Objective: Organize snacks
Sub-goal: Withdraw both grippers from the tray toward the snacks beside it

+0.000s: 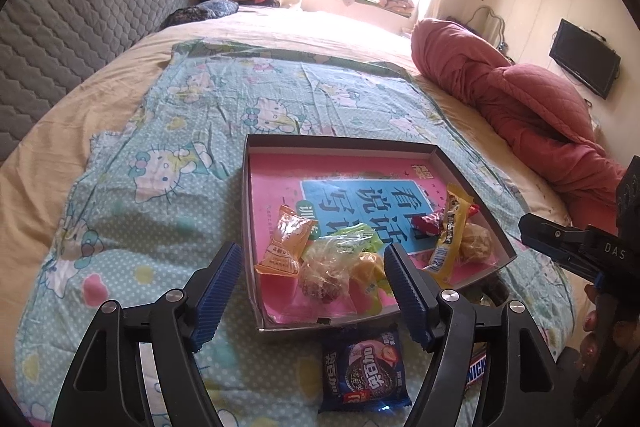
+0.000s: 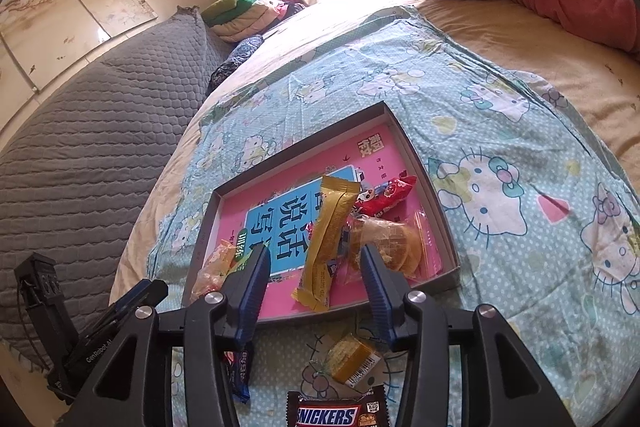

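The left tool (image 1: pixel 314 285) is released: its two blue ribbed fingers (image 1: pixel 216 287) stand wide apart and hold nothing. It hangs over the near edge of the box (image 1: pixel 344 143), a shallow dark box with a pink printed sheet on its floor. Between the fingers, inside the box, lie an orange packet (image 1: pixel 286 241), a clear wrapped sweet with a dark centre (image 1: pixel 324 273) and a yellow-green packet (image 1: pixel 366 259). Farther right in the box are a red packet (image 1: pixel 430 223), a long yellow bar (image 1: pixel 450 235) and a clear-wrapped pastry (image 1: pixel 476 243). Just outside the near wall of the box, on the Hello Kitty sheet (image 1: pixel 180 155), lies a dark blue cookie packet (image 1: pixel 364 369); beside it, the end of a Snickers bar (image 1: pixel 478 373) shows behind the right finger.

The right tool (image 2: pixel 314 277) is also released and empty, its fingers apart above the near side of the same box. The long yellow bar lies between them in the right wrist view, and the pastry is just beside the right finger. Below the fingers, outside the box on the sheet, lie a small gold-wrapped cake (image 2: pixel 350 357) and the Snickers bar, near each other but apart.

The sheet is spread on a bed (image 1: pixel 52 131); a red quilt (image 1: pixel 520 95) is bunched on its far right side, and a grey quilted cover (image 2: pixel 80 147) is at the left.
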A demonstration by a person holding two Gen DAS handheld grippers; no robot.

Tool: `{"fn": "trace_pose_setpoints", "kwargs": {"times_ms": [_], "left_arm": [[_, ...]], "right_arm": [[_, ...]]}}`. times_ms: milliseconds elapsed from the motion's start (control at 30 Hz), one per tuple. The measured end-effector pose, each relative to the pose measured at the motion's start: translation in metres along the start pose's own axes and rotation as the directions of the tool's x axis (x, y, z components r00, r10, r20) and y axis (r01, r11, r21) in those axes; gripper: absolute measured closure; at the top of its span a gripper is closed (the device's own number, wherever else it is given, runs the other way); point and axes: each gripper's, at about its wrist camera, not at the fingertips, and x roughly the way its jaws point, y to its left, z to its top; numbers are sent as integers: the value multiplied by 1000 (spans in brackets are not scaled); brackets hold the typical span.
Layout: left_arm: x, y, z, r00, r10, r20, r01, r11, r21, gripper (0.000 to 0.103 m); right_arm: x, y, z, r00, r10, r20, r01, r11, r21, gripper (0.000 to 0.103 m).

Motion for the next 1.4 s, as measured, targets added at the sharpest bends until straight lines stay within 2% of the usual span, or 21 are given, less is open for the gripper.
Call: {"fn": "trace_pose_setpoints", "kwargs": {"times_ms": [400, 667, 1400], "left_arm": [[-41, -2, -2, 997, 23, 74, -20, 999, -42, 27], [-51, -10, -6, 998, 26, 64, -23, 999, -47, 24], [-60, -29, -20, 1000, 17, 22, -16, 999, -27, 24]], "right_arm": [[-18, 5, 0, 999, -1, 36, 4, 997, -80, 43], [-34, 10, 2, 997, -10, 79, 21, 990, -139, 40], [-54, 21, -8, 995, 31, 91, -12, 980, -201, 40]]}}
